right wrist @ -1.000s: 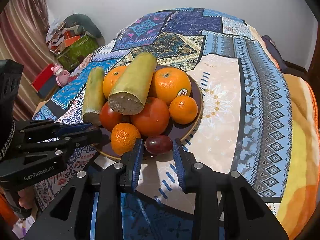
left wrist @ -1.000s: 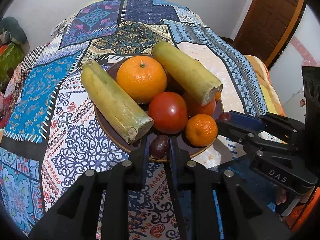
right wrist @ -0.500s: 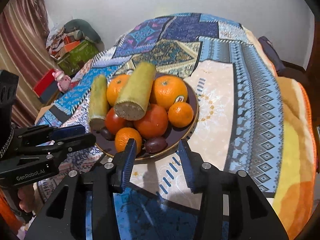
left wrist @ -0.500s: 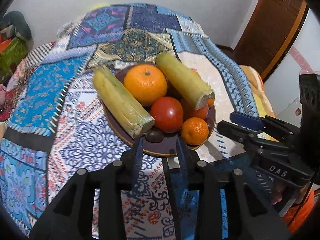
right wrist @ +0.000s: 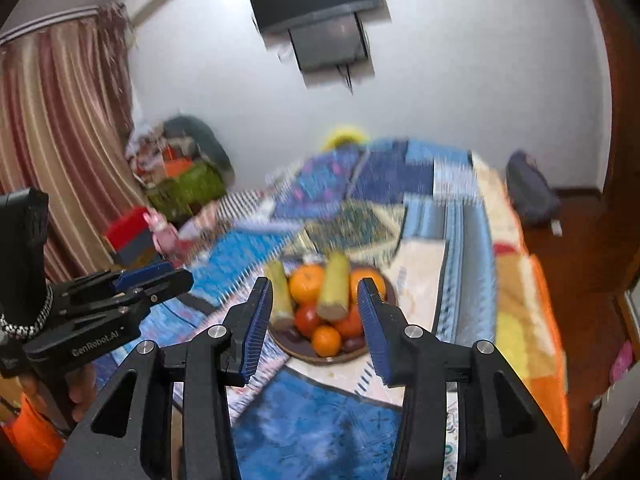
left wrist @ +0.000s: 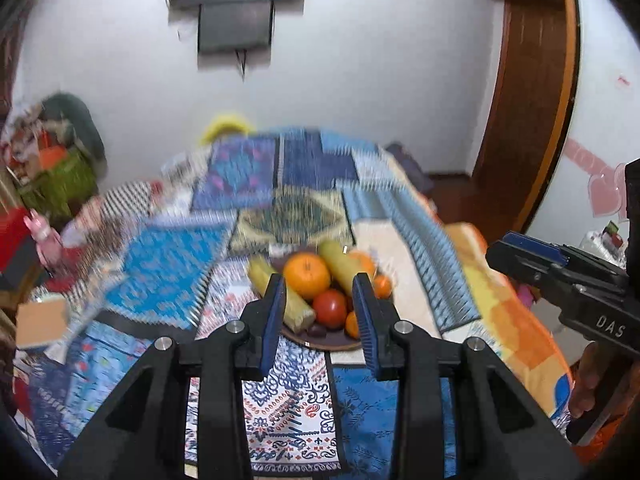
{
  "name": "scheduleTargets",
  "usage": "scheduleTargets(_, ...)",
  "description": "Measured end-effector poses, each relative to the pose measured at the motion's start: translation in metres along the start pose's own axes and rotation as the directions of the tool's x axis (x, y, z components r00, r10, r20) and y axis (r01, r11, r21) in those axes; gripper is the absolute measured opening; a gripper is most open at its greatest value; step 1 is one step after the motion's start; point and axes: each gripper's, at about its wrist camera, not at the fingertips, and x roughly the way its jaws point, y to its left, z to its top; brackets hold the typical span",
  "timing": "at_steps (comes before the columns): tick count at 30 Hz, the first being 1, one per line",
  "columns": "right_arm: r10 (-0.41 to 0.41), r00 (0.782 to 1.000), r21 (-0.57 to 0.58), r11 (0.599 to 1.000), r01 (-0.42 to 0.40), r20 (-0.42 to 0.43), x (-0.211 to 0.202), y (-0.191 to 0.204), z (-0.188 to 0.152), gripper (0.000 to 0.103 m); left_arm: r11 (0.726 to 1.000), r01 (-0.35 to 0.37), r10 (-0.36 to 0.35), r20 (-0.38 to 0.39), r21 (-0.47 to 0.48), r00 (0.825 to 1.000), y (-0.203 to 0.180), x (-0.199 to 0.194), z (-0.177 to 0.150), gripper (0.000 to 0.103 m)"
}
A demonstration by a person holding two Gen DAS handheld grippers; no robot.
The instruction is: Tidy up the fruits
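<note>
A brown plate (left wrist: 326,345) on the patterned cloth holds oranges (left wrist: 307,275), red tomatoes (left wrist: 329,309), two yellow-green cane pieces (left wrist: 339,261) and dark grapes (left wrist: 317,331). My left gripper (left wrist: 320,292) is open and empty, well back from the plate and above it. In the right wrist view the plate (right wrist: 320,356) holds the same fruit, with a small orange (right wrist: 326,341) at the front. My right gripper (right wrist: 316,296) is open and empty, also pulled back. Each gripper shows at the edge of the other's view.
The patchwork cloth (left wrist: 172,268) covers the long table. A wall-mounted TV (left wrist: 236,4) hangs at the far end. Clutter, a green box (right wrist: 188,188) and curtains (right wrist: 60,140) stand at the left. A wooden door (left wrist: 528,100) is at the right. Both views are motion-blurred.
Both grippers let go of their grapes on the plate's front edge, opened wide, and drew back and up from the plate. The views tilted up toward the wall.
</note>
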Motion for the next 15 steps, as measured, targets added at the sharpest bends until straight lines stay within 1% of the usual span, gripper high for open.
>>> scheduleTargets(4,0.012,0.995,-0.032,0.999,-0.009,0.101,-0.042,0.021,0.008,0.046,1.000,-0.002,0.002,0.108,0.005,0.994,-0.008,-0.052,0.008,0.036)
scheduleTargets(6,0.017,0.990,-0.046,0.999,-0.011,0.142,-0.059,0.032,0.010,0.047,1.000,0.006,-0.005,0.154,-0.003,0.988,-0.008,-0.074,0.010,0.039)
scheduleTargets(9,0.009,0.981,-0.062,0.998,0.003,0.192,-0.079,0.045,0.008,0.052,1.000,-0.001,0.003,0.224,-0.006,0.974,-0.009,-0.105,0.009,0.046)
scheduleTargets(11,0.010,0.977,-0.071,0.997,0.006,0.214,-0.089,0.054,0.005,0.055,1.000,-0.007,0.009,0.267,-0.006,0.964,-0.009,-0.123,0.006,0.054)
scheduleTargets(12,0.010,0.976,-0.074,0.997,0.006,0.219,-0.092,0.057,0.005,0.056,1.000,-0.007,0.009,0.283,-0.007,0.959,-0.008,-0.130,0.005,0.056)
scheduleTargets(13,0.009,0.974,-0.076,0.997,0.009,0.228,-0.095,0.061,0.003,0.058,1.000,-0.009,0.011,0.298,-0.007,0.955,-0.008,-0.137,0.003,0.061)
scheduleTargets(14,0.006,0.972,-0.077,0.997,0.012,0.234,-0.097,0.062,0.003,0.063,1.000,-0.013,0.014,0.311,-0.008,0.950,-0.007,-0.143,0.001,0.067)
scheduleTargets(15,-0.001,0.970,-0.077,0.997,0.021,0.245,-0.099,0.064,0.002,0.066,1.000,-0.014,0.016,0.319,-0.009,0.947,-0.006,-0.147,0.000,0.070)
